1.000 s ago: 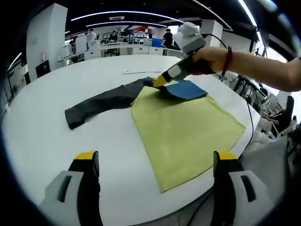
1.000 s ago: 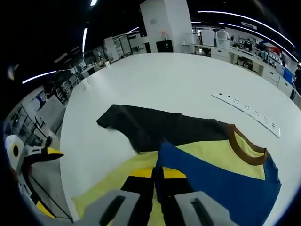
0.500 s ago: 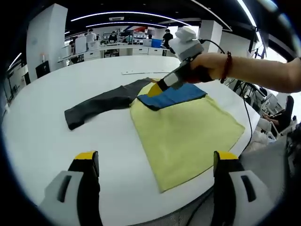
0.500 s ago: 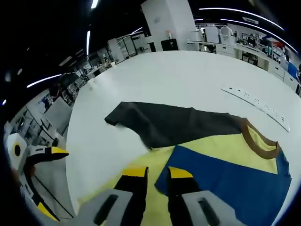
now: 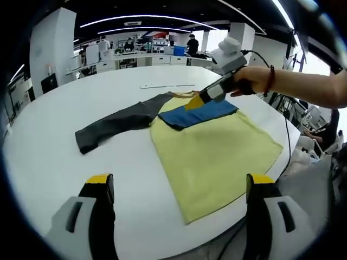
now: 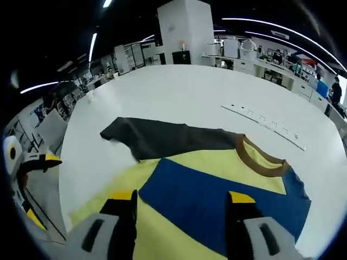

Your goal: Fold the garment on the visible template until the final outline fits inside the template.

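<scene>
The right gripper view reveals the shirt's [image 6: 217, 179] brown collar [image 6: 259, 164] and a white power strip [image 6: 265, 125] beyond. On the white bench [image 5: 49, 146], the shirt's blue sleeve lies folded across its yellow body, the dark sleeve [image 5: 116, 120] trailing off. The right tool [image 5: 195, 102] hovers just above the blue fold, spread apart. The left tool [image 5: 179, 189], spread wide, stays well short.

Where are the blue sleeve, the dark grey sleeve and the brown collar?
Blue folded sleeve [image 6: 217, 197]: right gripper view, middle of the blue cloth.
Dark grey long sleeve [image 5: 116, 122]: left gripper view, midway along its length.
Brown ribbed collar [image 6: 259, 162]: right gripper view, on the band's curve.
</scene>
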